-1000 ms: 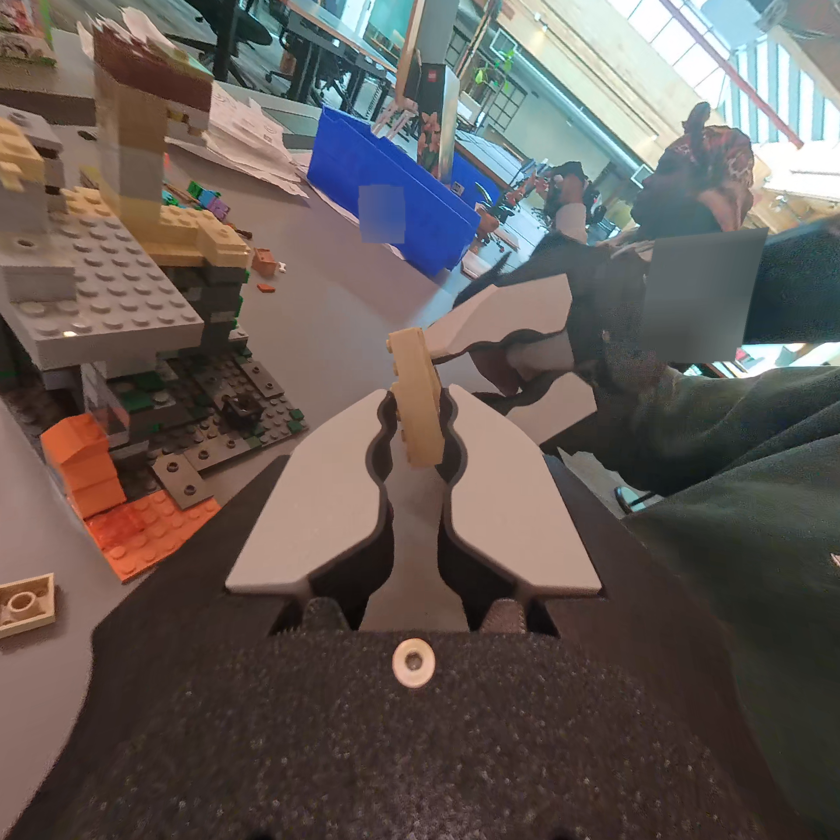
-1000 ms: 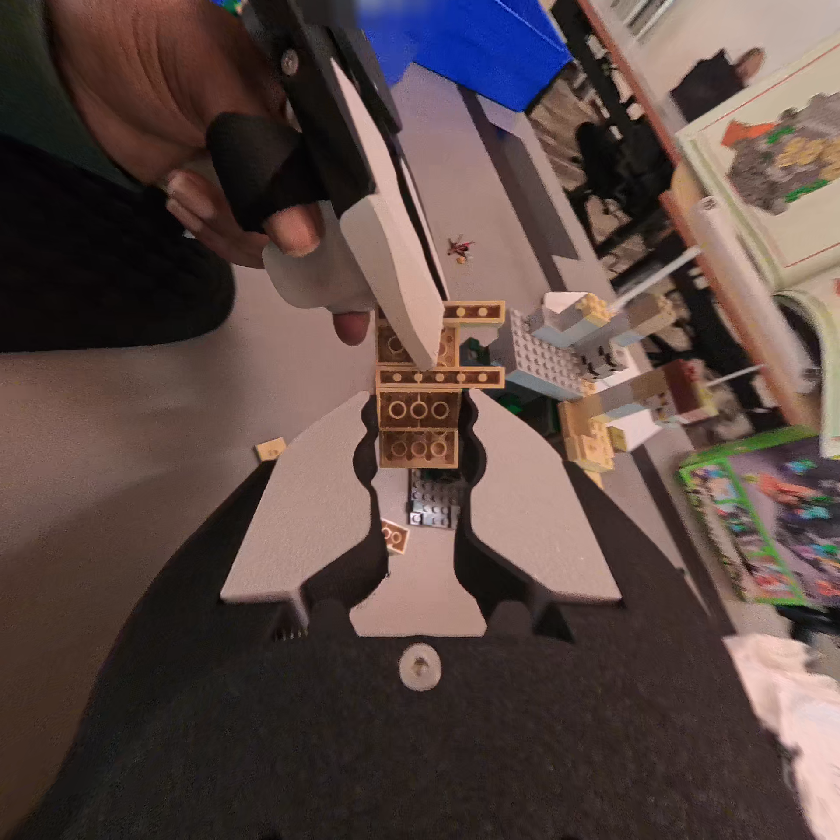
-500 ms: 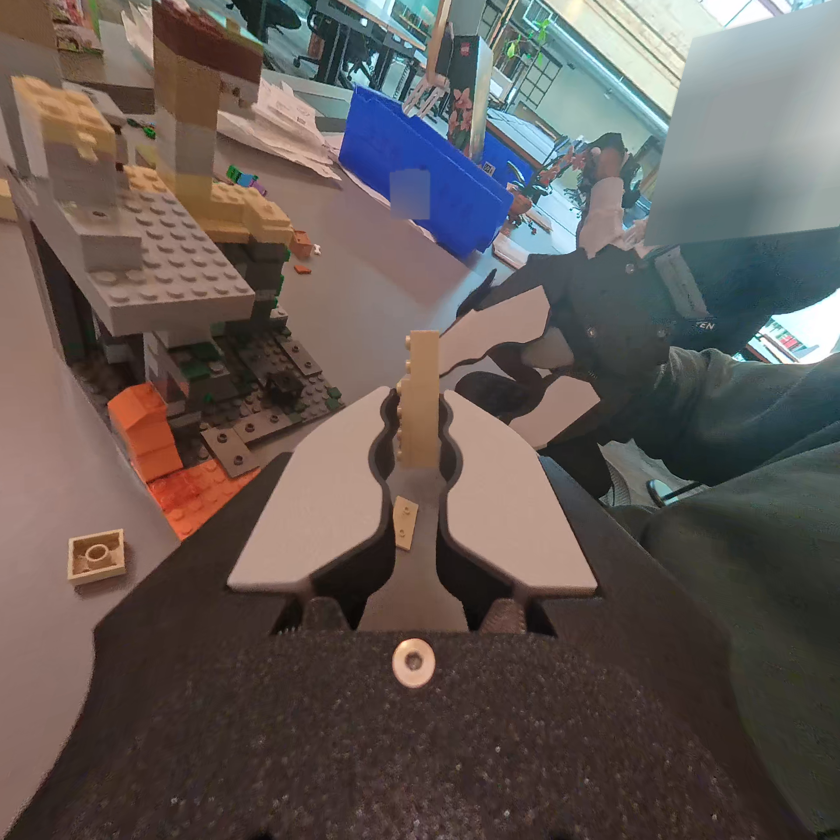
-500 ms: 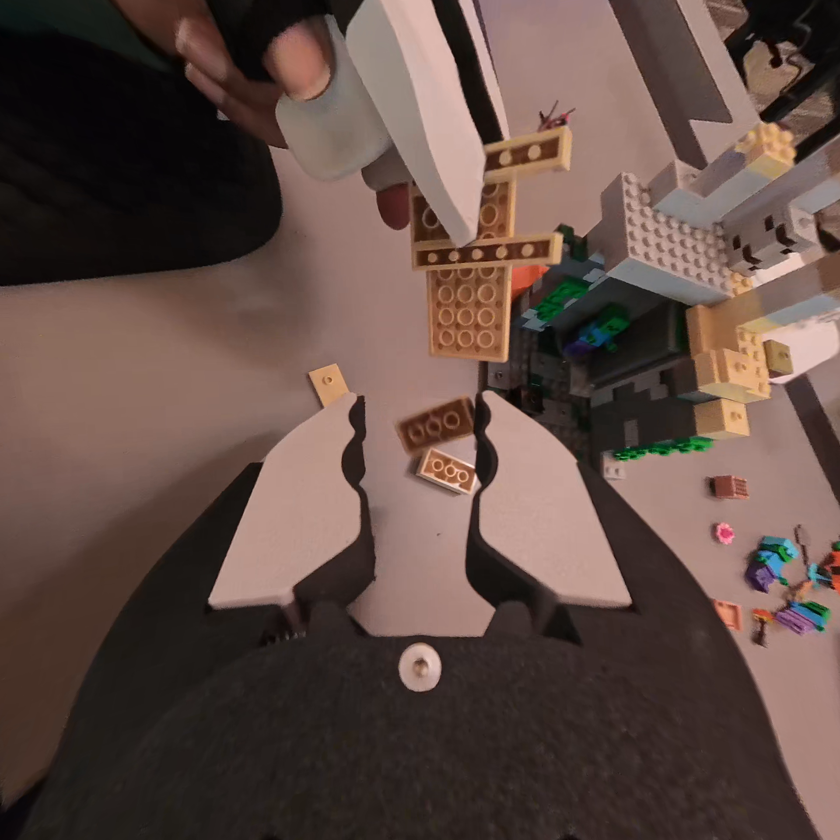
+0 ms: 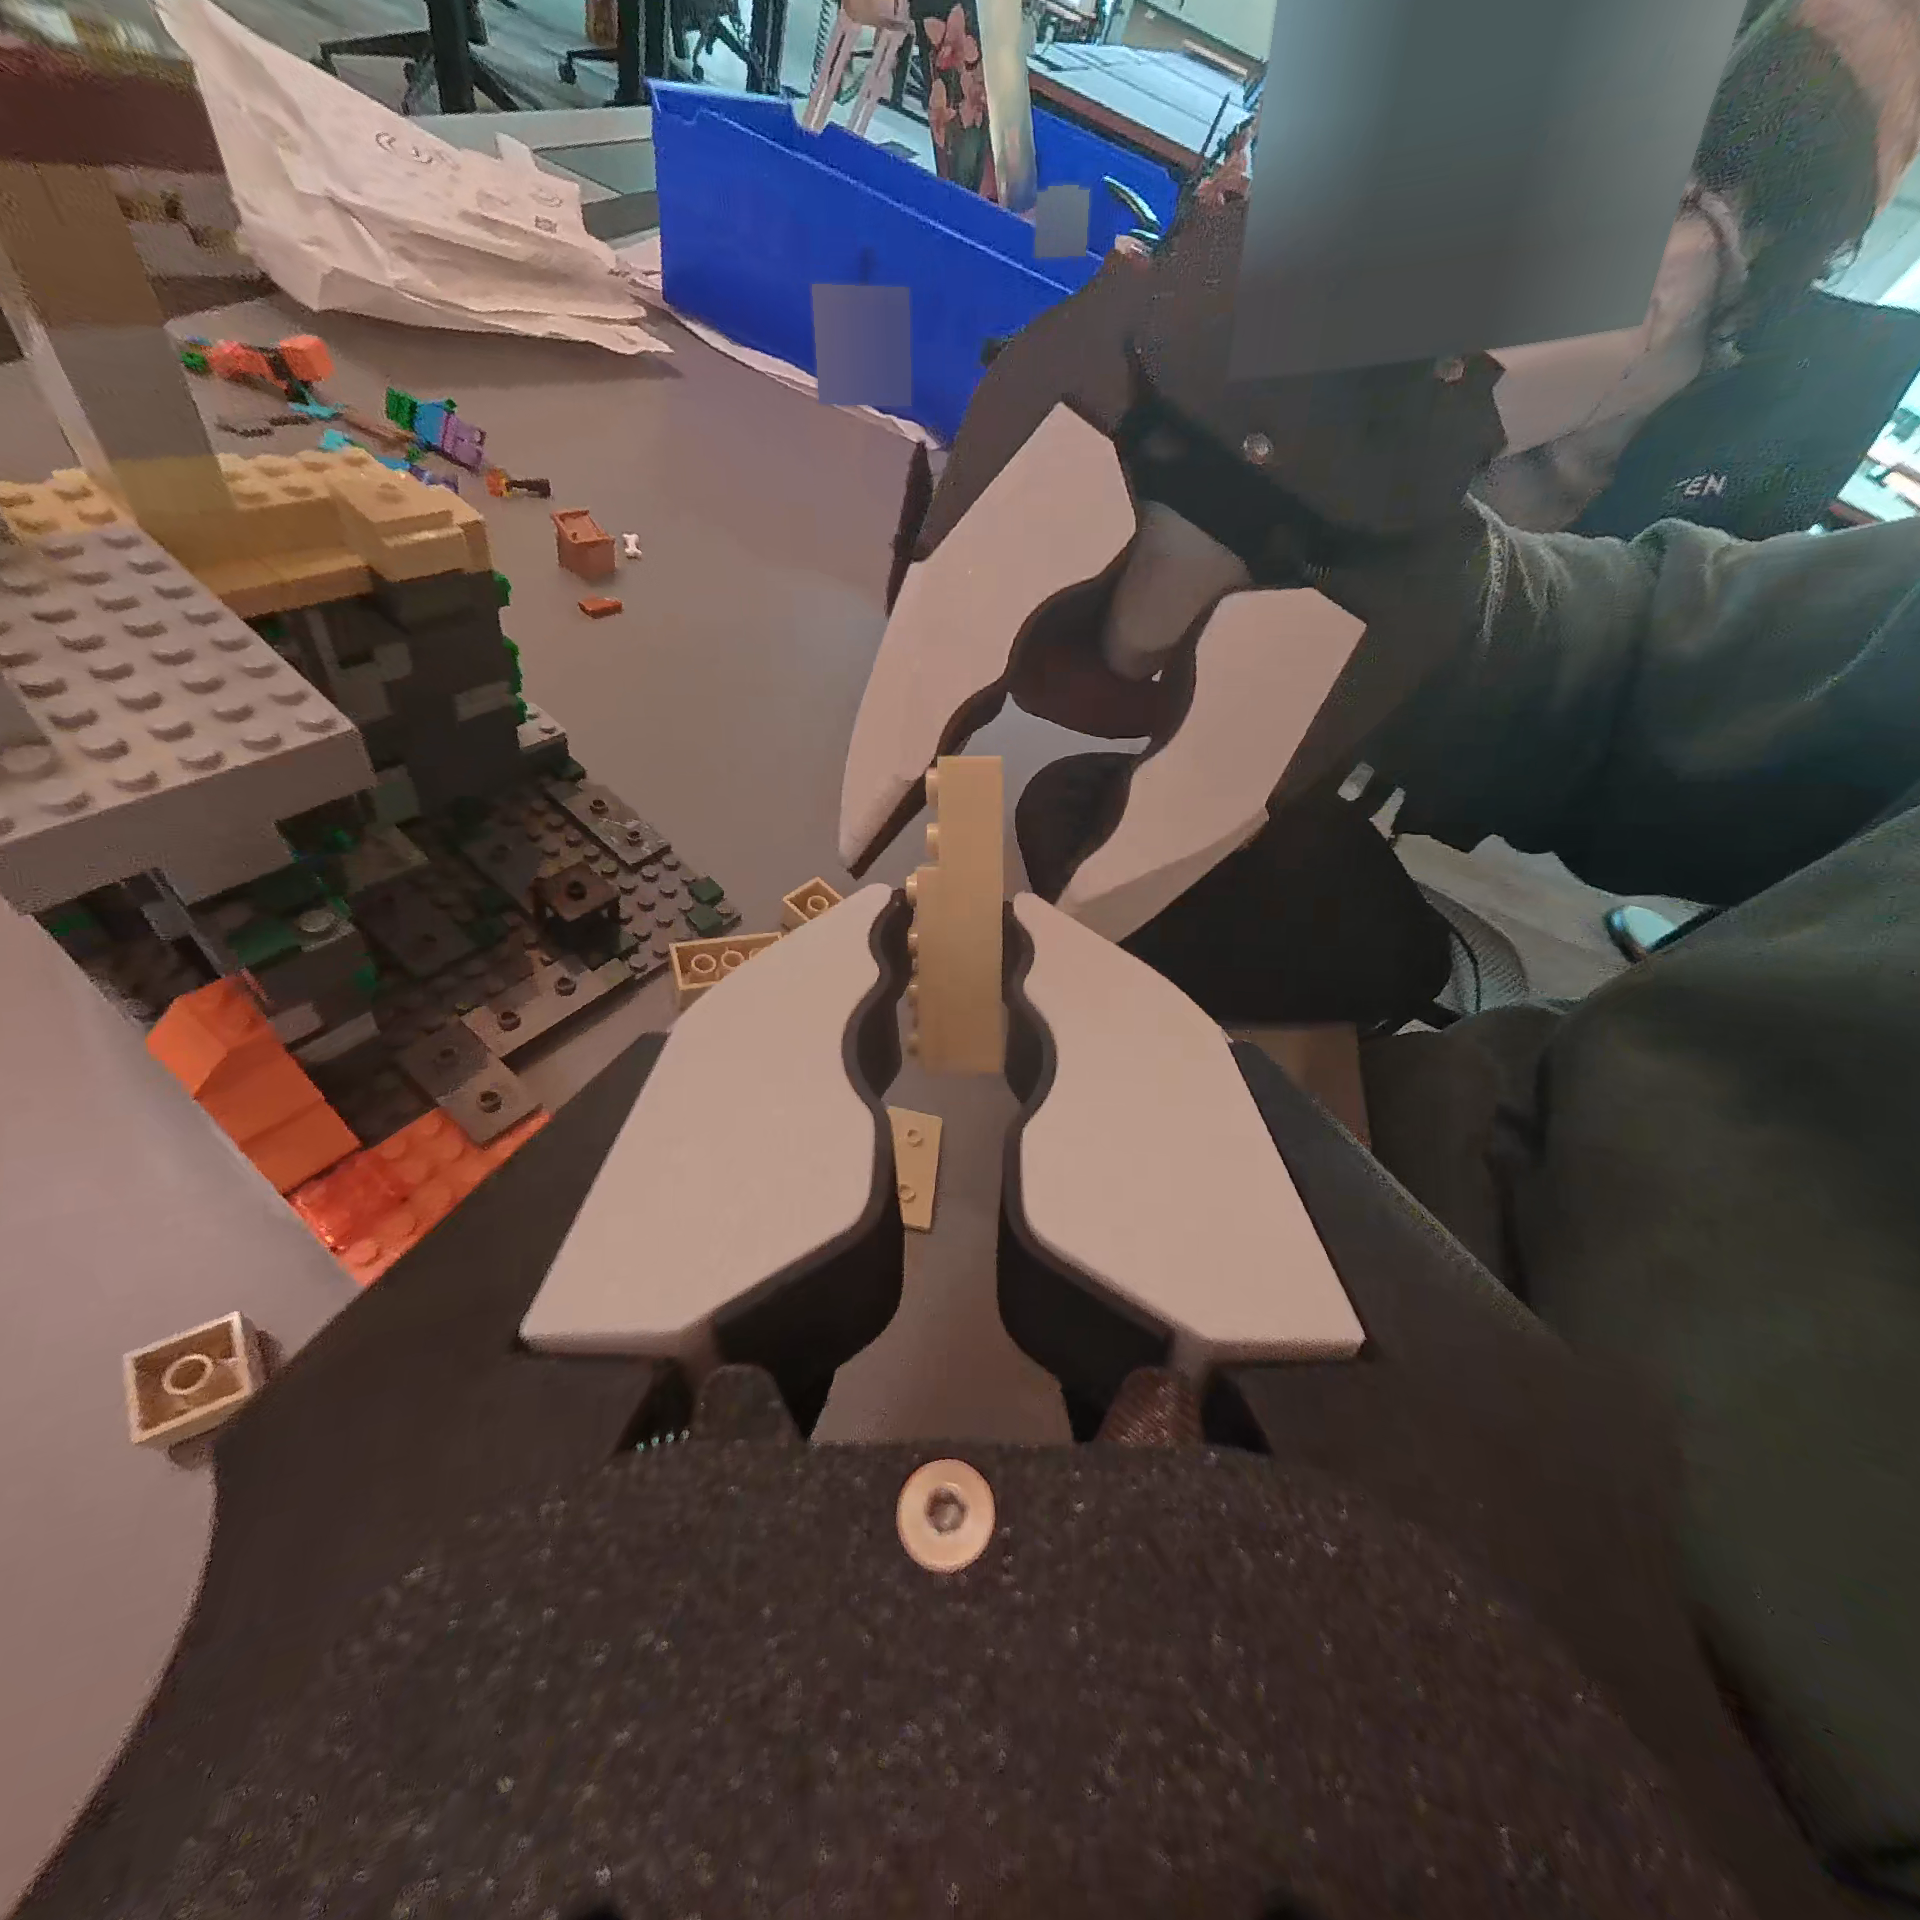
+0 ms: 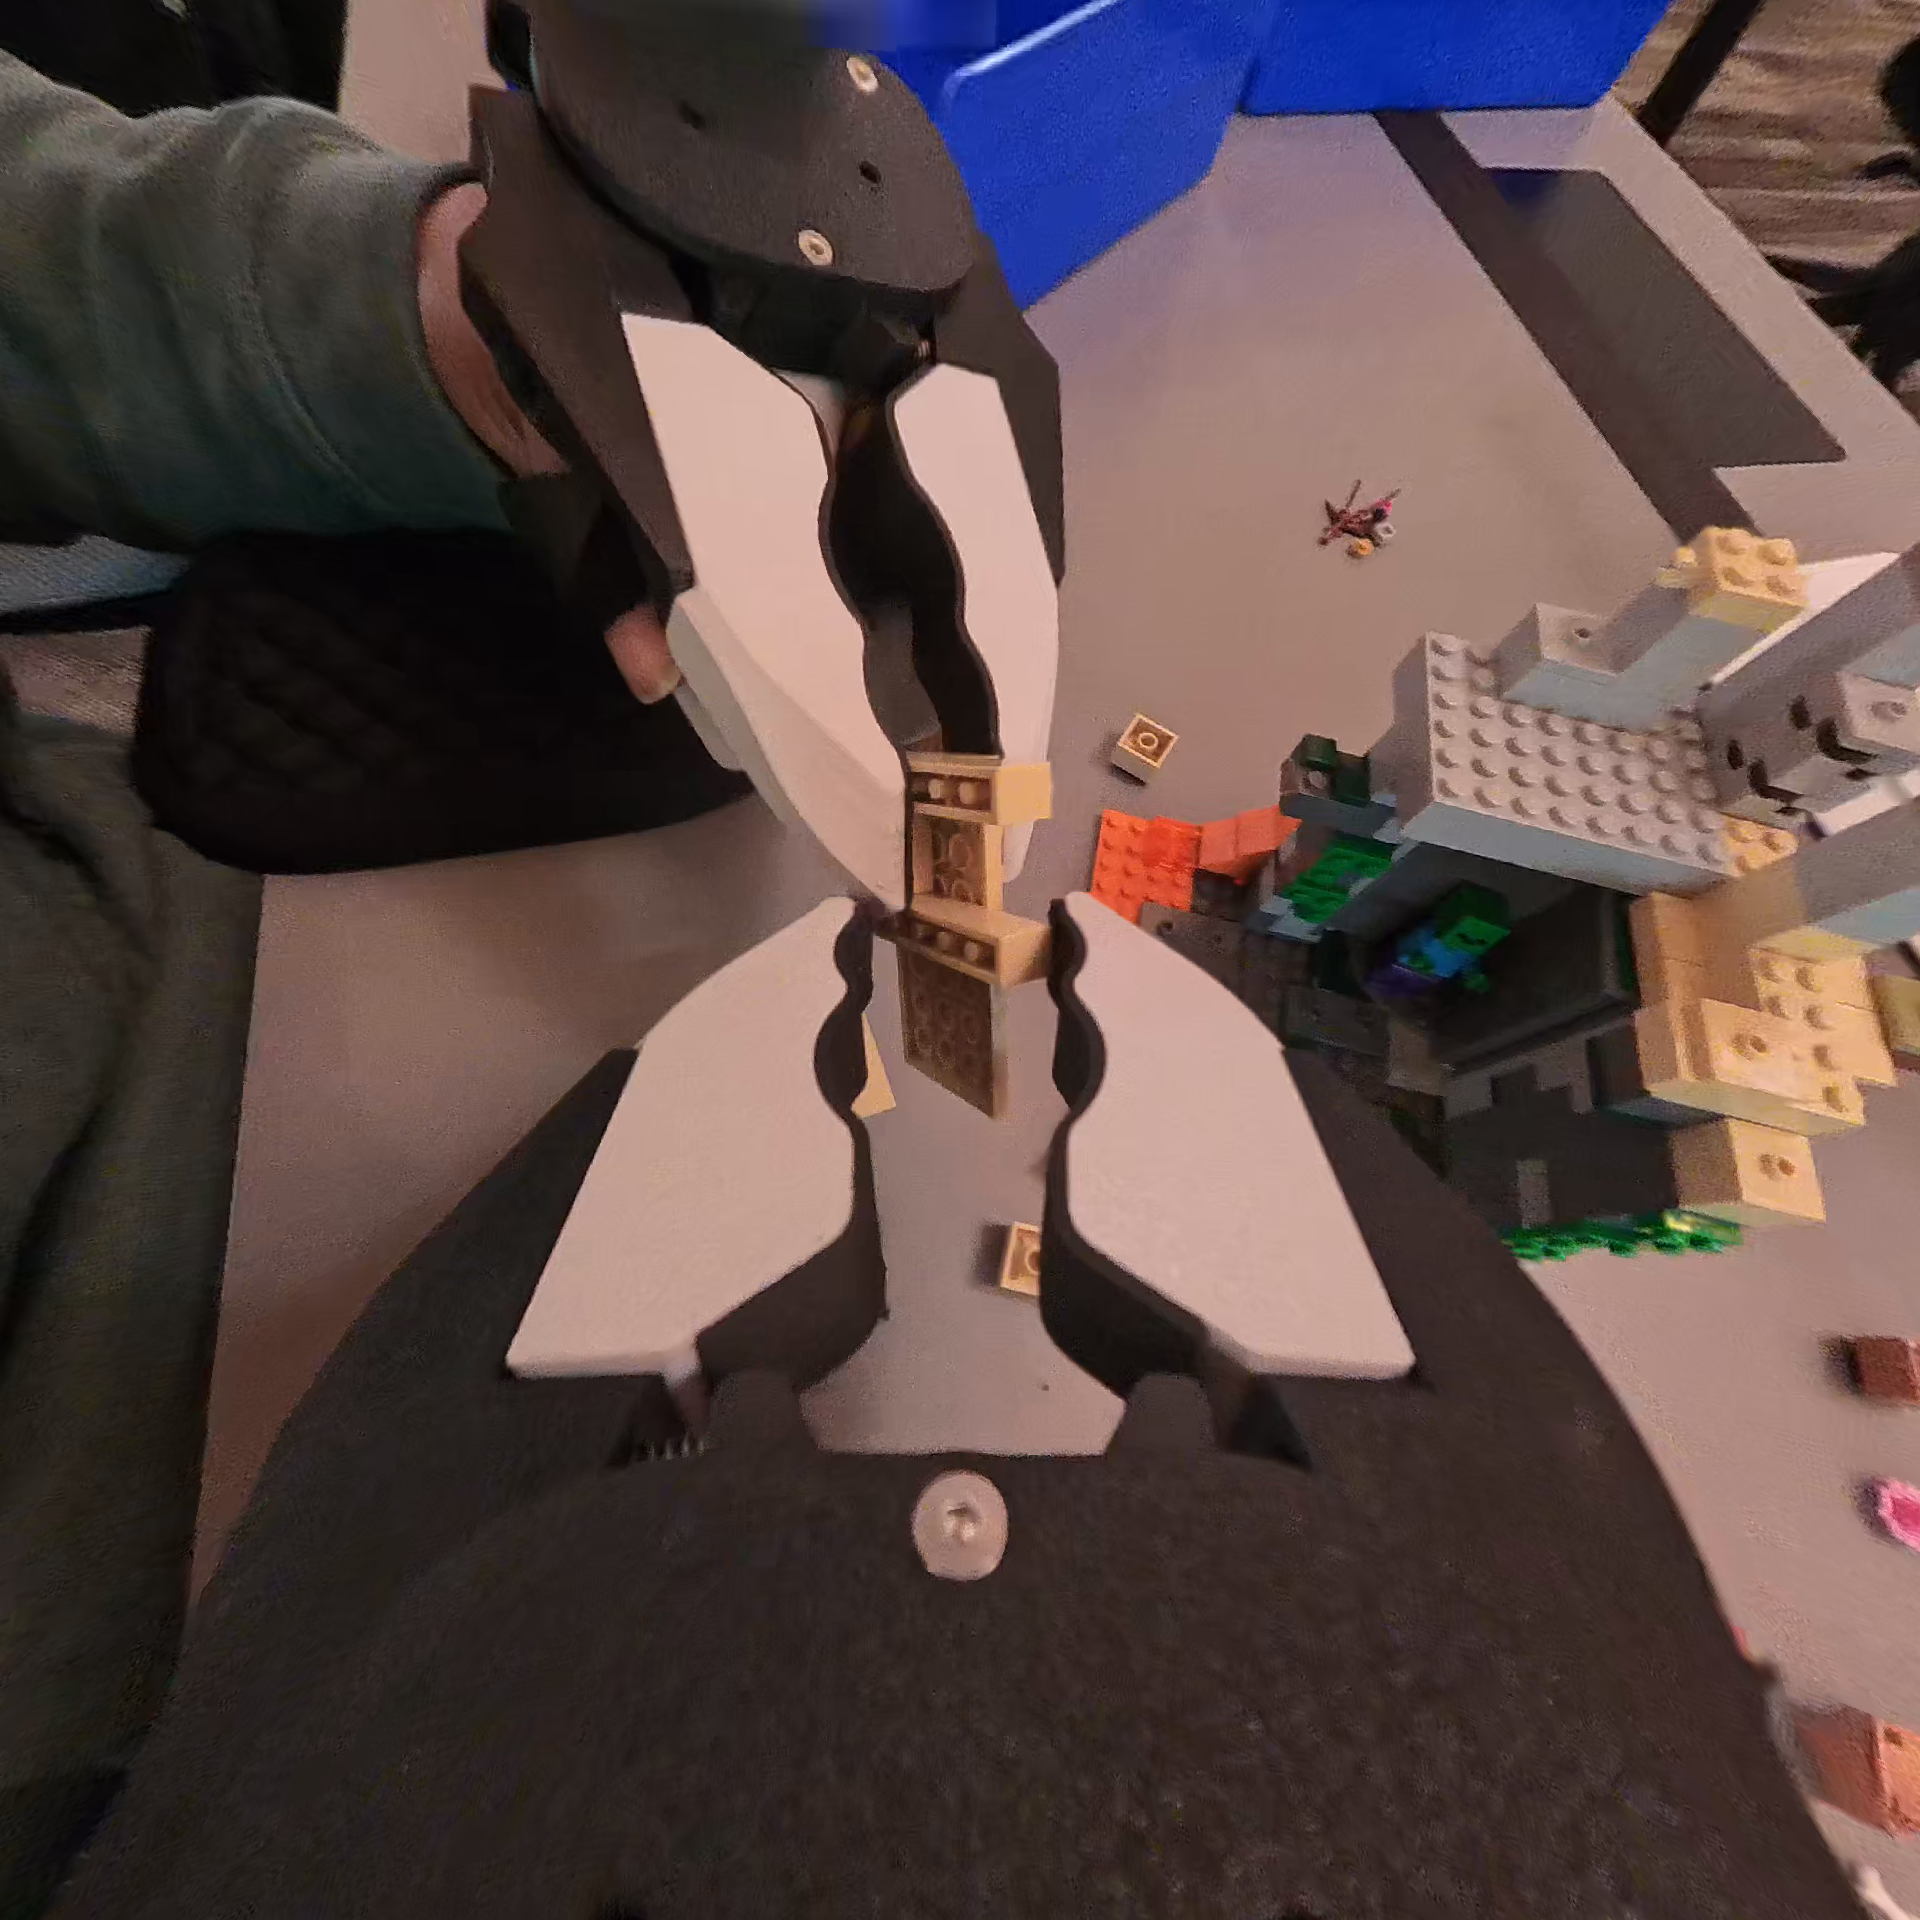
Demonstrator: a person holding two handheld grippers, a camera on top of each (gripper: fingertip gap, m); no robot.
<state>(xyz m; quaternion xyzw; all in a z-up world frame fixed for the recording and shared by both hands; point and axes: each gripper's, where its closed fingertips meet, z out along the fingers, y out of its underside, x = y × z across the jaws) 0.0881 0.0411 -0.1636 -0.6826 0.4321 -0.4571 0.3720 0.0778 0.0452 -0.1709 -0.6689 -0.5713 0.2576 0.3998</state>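
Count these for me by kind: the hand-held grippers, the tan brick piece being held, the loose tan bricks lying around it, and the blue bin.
Grippers: 2 (left gripper, right gripper)
Tan brick assembly, held in the left gripper: 1
Loose tan bricks: 4
Blue bin: 1
Total: 8

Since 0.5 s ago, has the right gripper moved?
Yes. The right gripper has closed in on the tan plate assembly, nearer the brick model; jaws now flank it.
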